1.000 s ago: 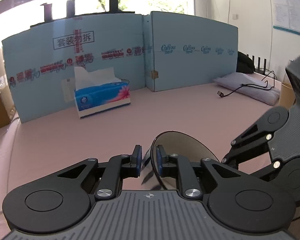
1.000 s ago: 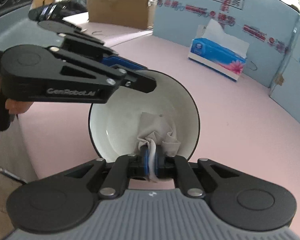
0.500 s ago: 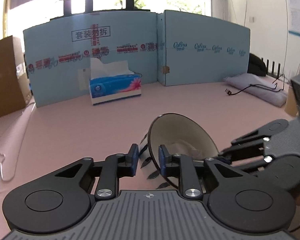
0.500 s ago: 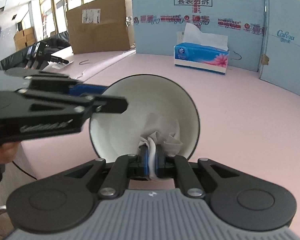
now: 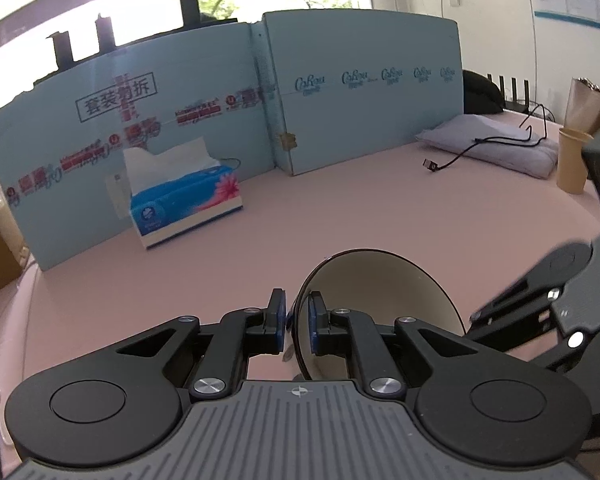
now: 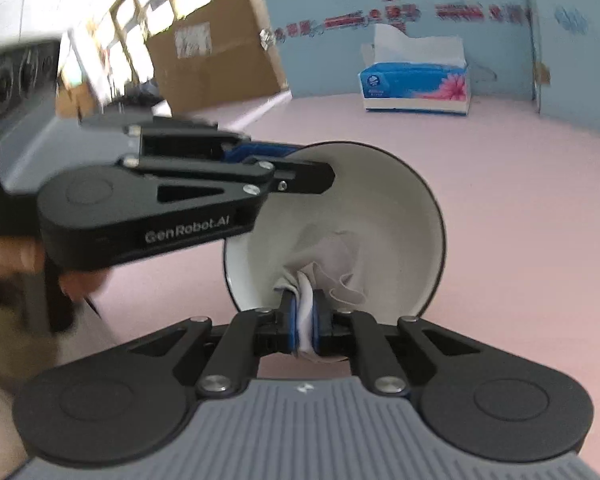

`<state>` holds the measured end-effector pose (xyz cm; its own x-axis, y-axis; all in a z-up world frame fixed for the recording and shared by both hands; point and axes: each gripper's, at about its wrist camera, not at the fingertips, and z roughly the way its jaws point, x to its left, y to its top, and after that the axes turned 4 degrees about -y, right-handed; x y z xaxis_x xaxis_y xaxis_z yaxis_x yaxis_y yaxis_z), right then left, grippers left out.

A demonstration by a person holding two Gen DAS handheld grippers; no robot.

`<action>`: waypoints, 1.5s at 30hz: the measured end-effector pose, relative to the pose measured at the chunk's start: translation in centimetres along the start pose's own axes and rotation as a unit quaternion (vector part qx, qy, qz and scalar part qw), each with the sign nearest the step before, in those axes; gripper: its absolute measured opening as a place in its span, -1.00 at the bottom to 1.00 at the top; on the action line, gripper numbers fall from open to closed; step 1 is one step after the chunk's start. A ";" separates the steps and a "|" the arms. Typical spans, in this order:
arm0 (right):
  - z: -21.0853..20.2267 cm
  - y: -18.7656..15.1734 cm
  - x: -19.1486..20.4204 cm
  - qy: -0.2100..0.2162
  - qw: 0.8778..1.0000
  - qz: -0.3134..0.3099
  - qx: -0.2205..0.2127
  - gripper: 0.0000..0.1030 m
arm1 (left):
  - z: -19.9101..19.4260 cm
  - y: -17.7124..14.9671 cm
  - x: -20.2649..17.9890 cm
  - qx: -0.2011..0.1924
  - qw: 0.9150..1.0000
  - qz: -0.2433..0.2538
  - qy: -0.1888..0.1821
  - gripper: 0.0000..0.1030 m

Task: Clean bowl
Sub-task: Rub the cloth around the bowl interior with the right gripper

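Observation:
A white bowl [image 5: 380, 292] with a dark rim is tipped on its side above the pink table [image 5: 340, 208]. My left gripper [image 5: 297, 322] has the rim between its blue pads, and its jaws are closing tight on it. In the right wrist view the bowl [image 6: 380, 200] opens toward the camera, with the left gripper [image 6: 300, 160] clamped on its upper left rim. My right gripper [image 6: 306, 320] is shut on a crumpled white tissue [image 6: 332, 256] pressed against the bowl's inside wall. In the left wrist view the right gripper's fingertips are hidden behind the bowl.
A blue tissue box [image 5: 186, 204] stands at the back before light-blue boards [image 5: 360, 92]. A grey cushion with a black cable [image 5: 496, 140] and a paper cup [image 5: 572, 160] are at the far right. A cardboard box [image 6: 212, 48] lies left. A hand [image 6: 16, 248] grips the left handle.
The left jaws have narrowed onto the bowl's rim. The left gripper has shifted sideways with the bowl, and both wrists have rolled. The tissue stays clamped inside the bowl.

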<state>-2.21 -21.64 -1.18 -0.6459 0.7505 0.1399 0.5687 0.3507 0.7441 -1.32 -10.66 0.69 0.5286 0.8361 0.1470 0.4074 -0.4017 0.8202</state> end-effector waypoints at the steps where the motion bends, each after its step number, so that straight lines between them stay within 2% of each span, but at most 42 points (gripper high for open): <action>1: 0.0 0.1 0.3 -0.011 1.000 -0.022 0.006 -0.85 | -0.1 0.0 -0.1 -0.001 1.000 0.002 -0.001 -0.72; 5: 0.1 0.5 1.1 -0.057 0.994 -0.088 0.024 -0.85 | -0.2 -0.2 -0.1 -0.003 1.000 0.006 -0.004 -0.72; 9: 0.3 0.9 1.0 -0.075 0.991 -0.106 0.032 -0.86 | -0.2 -0.2 0.0 -0.006 1.000 0.008 -0.007 -0.72; 10: 0.4 1.0 1.1 -0.092 0.988 -0.117 0.031 -0.86 | -0.2 -0.2 0.1 -0.006 1.000 0.008 -0.008 -0.72; 17: 0.8 1.4 1.1 -0.140 0.977 -0.158 0.014 -0.87 | -0.2 -0.3 0.2 -0.009 1.000 0.014 -0.015 -0.71; 22: 0.5 2.6 0.6 -0.145 0.975 -0.166 -0.012 -0.87 | -0.2 -0.2 0.1 -0.011 1.000 0.017 -0.016 -0.71; 25: 0.8 2.4 0.5 -0.147 0.973 -0.176 -0.006 -0.89 | -0.1 0.0 0.5 -0.011 1.000 0.018 -0.019 -0.70; 30: 0.8 1.7 0.3 -0.138 0.976 -0.169 0.020 -0.89 | -0.2 0.2 0.6 -0.016 0.999 0.020 -0.022 -0.73; 33: 0.5 1.4 0.0 -0.116 0.981 -0.151 0.041 -0.86 | -0.3 0.3 0.6 -0.019 0.999 0.023 -0.023 -0.74; 38: -0.2 1.5 -0.6 -0.038 0.993 -0.097 0.063 -0.84 | -0.1 0.3 0.4 -0.018 0.999 0.026 -0.023 -0.77; 43: -0.4 1.2 -0.6 -0.007 0.997 -0.056 0.053 -0.83 | 0.1 0.3 0.3 -0.017 0.999 0.025 -0.025 -0.77; 44: -0.3 1.0 -0.6 -0.008 0.998 -0.044 0.048 -0.83 | 0.1 0.3 0.3 -0.017 0.999 0.023 -0.025 -0.74; 45: -0.1 0.8 -0.4 -0.011 0.998 -0.041 0.043 -0.83 | 0.1 0.3 0.3 -0.018 0.999 0.018 -0.026 -0.62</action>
<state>-1.52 -21.75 -0.51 -0.6814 0.7289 0.0659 0.5562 0.4573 0.6940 -0.93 -10.54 0.95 0.5809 0.8004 0.1482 0.3616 -0.4169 0.8340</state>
